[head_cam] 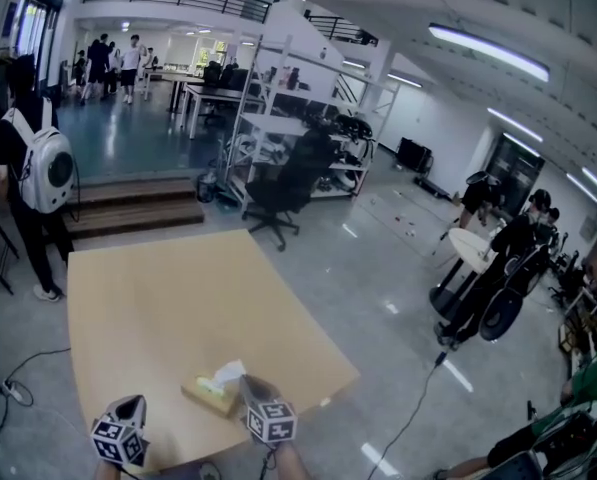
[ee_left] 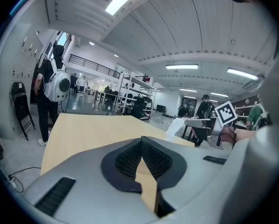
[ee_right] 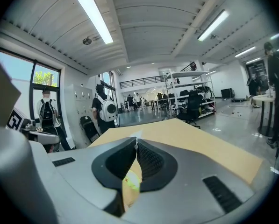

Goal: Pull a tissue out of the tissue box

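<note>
The tissue box (head_cam: 209, 395) lies near the front edge of the tan table (head_cam: 178, 298). A white tissue (head_cam: 229, 372) stands up out of its top. My right gripper (head_cam: 246, 384) reaches the tissue from the right and is shut on it. In the right gripper view a white sliver of tissue (ee_right: 136, 135) shows at the closed tips (ee_right: 136, 144), with the greenish box (ee_right: 132, 181) below. My left gripper (head_cam: 131, 404) hovers left of the box, shut and empty (ee_left: 141, 140). The left gripper view shows the tissue (ee_left: 175, 127) at the right.
A black office chair (head_cam: 281, 188) and metal shelving (head_cam: 298, 118) stand beyond the table's far edge. A person with a white backpack (head_cam: 40, 173) stands at the far left. More people and a round table (head_cam: 473, 248) are off to the right.
</note>
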Demonstrator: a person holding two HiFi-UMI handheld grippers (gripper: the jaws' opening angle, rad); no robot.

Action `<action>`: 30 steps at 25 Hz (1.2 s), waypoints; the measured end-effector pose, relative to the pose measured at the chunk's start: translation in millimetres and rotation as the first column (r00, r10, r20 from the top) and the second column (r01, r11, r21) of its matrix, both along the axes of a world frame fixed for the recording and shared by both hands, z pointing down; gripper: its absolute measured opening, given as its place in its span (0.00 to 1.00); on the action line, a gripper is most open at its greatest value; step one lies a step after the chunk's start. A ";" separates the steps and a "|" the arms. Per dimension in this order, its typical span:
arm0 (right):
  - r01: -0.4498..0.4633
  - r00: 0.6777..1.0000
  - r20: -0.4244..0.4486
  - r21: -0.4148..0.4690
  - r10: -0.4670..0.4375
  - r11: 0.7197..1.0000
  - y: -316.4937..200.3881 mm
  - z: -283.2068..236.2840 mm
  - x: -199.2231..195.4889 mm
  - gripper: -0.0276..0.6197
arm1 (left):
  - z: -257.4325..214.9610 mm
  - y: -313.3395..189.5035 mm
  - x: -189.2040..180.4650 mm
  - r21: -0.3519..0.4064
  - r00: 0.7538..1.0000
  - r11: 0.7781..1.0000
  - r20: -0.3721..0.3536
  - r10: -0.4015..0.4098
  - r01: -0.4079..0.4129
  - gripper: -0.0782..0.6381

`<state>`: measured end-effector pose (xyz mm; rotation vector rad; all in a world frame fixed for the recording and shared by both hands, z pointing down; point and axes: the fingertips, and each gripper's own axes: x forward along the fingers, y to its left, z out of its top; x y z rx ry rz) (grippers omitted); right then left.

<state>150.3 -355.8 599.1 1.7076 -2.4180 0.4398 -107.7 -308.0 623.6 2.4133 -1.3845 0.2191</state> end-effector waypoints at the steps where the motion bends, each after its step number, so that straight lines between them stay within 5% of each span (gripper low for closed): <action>1: -0.003 1.000 0.001 0.004 0.003 1.000 5.8 -1.9 1.9 0.05 | -2.7 2.0 1.5 0.005 1.000 1.000 0.000 0.002 -0.002 0.12; 30: -0.071 0.997 0.004 0.097 0.071 0.993 138.6 -31.9 -9.2 0.05 | -35.1 46.4 -12.3 0.111 0.999 0.993 -0.016 0.040 -0.038 0.12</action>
